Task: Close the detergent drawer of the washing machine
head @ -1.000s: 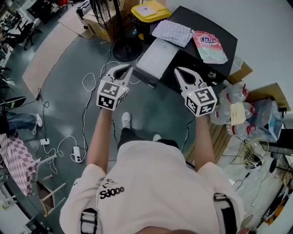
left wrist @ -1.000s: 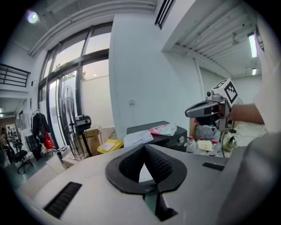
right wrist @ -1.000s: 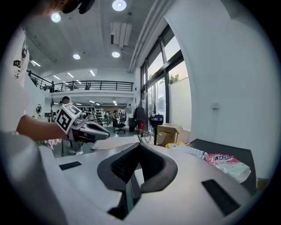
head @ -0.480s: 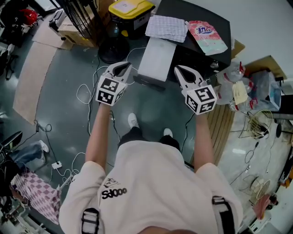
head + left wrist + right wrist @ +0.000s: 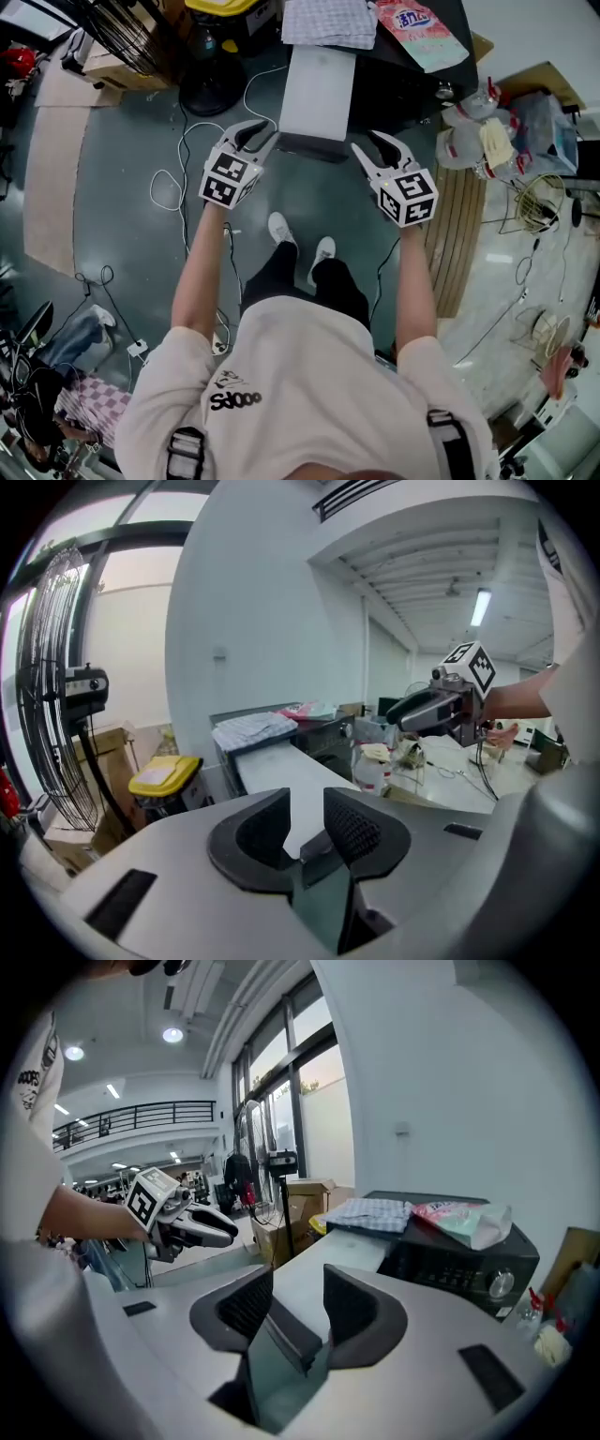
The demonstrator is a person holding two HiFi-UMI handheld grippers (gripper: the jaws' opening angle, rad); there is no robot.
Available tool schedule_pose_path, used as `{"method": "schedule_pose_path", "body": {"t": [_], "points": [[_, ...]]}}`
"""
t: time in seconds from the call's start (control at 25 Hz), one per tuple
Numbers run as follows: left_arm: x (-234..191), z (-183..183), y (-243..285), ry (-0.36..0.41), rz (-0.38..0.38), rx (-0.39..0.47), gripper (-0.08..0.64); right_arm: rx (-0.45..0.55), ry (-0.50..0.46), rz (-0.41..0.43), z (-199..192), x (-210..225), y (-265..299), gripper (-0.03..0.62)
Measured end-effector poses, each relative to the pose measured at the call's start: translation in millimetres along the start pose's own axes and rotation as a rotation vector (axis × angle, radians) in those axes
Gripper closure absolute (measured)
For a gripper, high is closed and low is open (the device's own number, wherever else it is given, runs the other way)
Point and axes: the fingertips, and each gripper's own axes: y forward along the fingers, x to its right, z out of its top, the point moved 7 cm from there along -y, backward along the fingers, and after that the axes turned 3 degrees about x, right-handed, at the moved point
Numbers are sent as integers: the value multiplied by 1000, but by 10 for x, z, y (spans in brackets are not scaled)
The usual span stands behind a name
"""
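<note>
Cluttered workshop, grey floor (image 5: 112, 216).
White cables (image 5: 155, 192) trail across it at left; a standing fan (image 5: 52, 677) and yellow-lidded bin (image 5: 164, 774) stand far left by the white wall (image 5: 253, 621); a wooden pallet (image 5: 457, 246) lies right.

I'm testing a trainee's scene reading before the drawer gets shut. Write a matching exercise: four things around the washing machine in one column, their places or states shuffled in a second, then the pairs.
Column one
1. checked cloth
2. pink pouch
3. detergent drawer
4. yellow-lidded bin

Column two
A. pulled far out, not closed
B. stands left of the washing machine in the head view
C. lies on the machine's top, toward its right side in the head view
D. lies on the machine's top, just behind the drawer

Pairs: 1-D, 2-C, 3-A, 4-B
</note>
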Motion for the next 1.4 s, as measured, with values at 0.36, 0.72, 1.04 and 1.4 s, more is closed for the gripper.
{"method": "schedule_pose_path", "body": {"t": [0.36, 0.72, 1.04, 1.4], "points": [[197, -721, 187, -48, -14, -97, 384, -106, 57, -19, -864, -131, 101, 404], [204, -1137, 489, -64, 1, -177, 362, -126, 136, -40, -1372, -131, 347, 391], [136, -1275, 676, -122, 32, -155, 365, -126, 138, -67, -1488, -76, 513, 430], [181, -1260, 681, -166, 25, -147, 393, -125, 94, -79, -1443, -97, 509, 459]]}}
